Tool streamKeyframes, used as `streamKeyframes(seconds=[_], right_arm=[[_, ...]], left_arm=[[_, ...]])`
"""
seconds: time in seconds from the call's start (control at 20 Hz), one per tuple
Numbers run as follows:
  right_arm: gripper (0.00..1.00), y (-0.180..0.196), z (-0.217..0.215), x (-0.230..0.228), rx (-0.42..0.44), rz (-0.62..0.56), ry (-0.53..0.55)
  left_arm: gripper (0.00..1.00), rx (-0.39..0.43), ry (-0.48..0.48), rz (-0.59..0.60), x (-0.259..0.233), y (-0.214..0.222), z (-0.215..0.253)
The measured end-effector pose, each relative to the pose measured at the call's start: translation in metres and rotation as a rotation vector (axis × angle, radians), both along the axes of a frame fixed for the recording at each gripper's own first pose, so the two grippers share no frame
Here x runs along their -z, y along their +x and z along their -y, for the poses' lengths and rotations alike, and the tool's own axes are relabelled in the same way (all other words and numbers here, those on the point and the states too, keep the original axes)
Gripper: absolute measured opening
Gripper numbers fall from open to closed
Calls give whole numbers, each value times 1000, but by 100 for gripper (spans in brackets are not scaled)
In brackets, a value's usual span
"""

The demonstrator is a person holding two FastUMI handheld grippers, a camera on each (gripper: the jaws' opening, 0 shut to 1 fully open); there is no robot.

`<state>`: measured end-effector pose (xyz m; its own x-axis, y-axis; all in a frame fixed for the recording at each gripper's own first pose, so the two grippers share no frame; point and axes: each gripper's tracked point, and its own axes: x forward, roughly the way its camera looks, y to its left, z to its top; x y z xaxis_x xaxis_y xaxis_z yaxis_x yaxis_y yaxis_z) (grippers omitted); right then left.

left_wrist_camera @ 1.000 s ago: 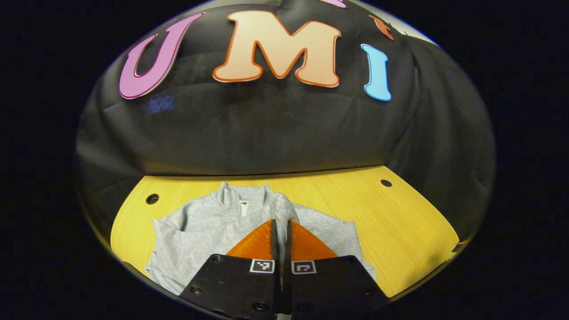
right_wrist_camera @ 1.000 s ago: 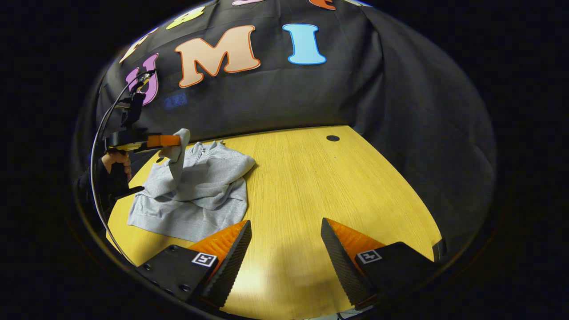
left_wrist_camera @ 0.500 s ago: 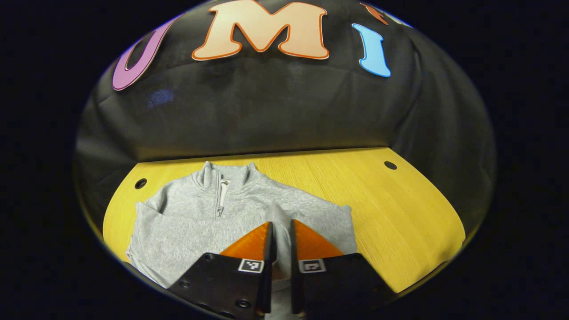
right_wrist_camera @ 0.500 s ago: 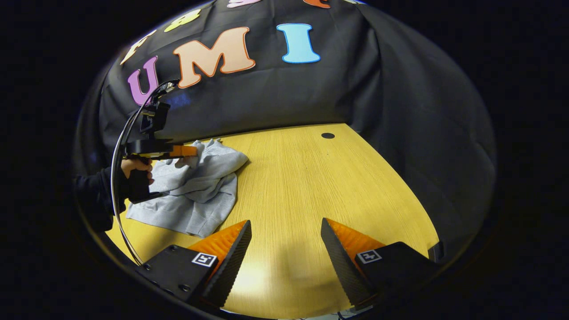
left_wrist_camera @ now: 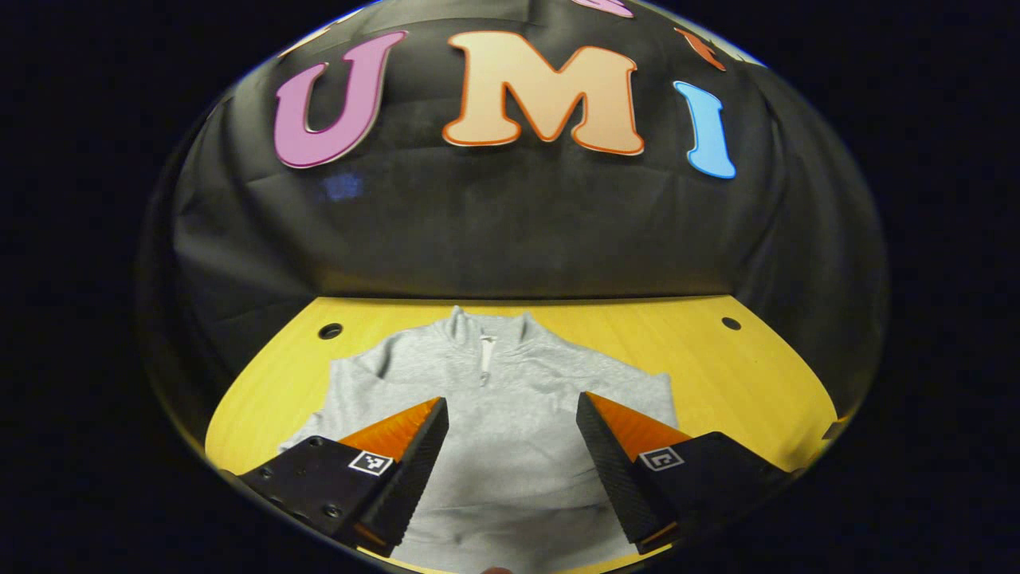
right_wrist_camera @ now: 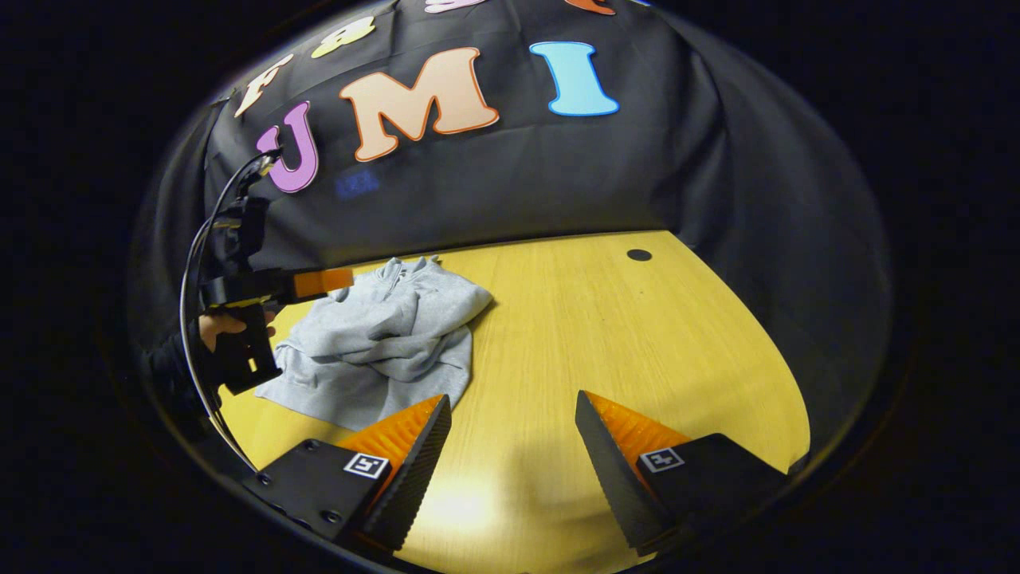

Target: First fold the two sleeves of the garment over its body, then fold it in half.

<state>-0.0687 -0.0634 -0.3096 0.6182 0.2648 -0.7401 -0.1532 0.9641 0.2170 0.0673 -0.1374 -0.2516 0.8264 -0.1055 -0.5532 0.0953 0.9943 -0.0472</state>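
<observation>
Left gripper view faces garment point(left_wrist_camera: 510, 430) close; right gripper view oblique; both share table point(right_wrist_camera: 606, 335).

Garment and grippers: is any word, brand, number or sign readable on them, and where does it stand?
No readable text.
On the garment: no print or tag text visible.
On the left gripper: a square coded marker on each finger, no words.
On the right gripper: the same, no words.

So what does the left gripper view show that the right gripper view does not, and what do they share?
Left gripper view: the grey garment from the front, its zip collar upright in the middle, the left gripper open above it.

Right gripper view: the left gripper from the side, a hand holding it, and the right gripper open over bare table.

Both: garment, yellow table, black wall.
</observation>
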Motion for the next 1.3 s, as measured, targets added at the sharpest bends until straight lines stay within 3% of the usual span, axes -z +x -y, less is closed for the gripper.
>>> streamKeyframes(seconds=[0.15,0.25,0.3,0.35,0.6,0.65,1.2,1.3], right_arm=[[94,9,-32,4,-19,-9,22],[98,15,-49,6,-24,-5,18],[94,16,-58,9,-28,-18,19],[98,14,-62,17,-31,-29,18],[94,14,-94,25,-52,-55,-17],[98,13,-97,29,-55,-58,-28],[94,-13,-125,73,-105,-142,-136],[99,-18,-127,82,-115,-159,-156]], left_arm=[[95,-12,52,15,-5,-19,-57],[95,-22,80,0,0,-31,-89],[95,-29,89,-16,4,-37,-104],[95,-35,86,-27,8,-42,-116],[96,-92,64,-96,34,-74,-165],[95,-106,58,-109,39,-82,-173],[96,-113,42,-276,109,-152,-209],[96,-106,23,-309,120,-158,-207]])
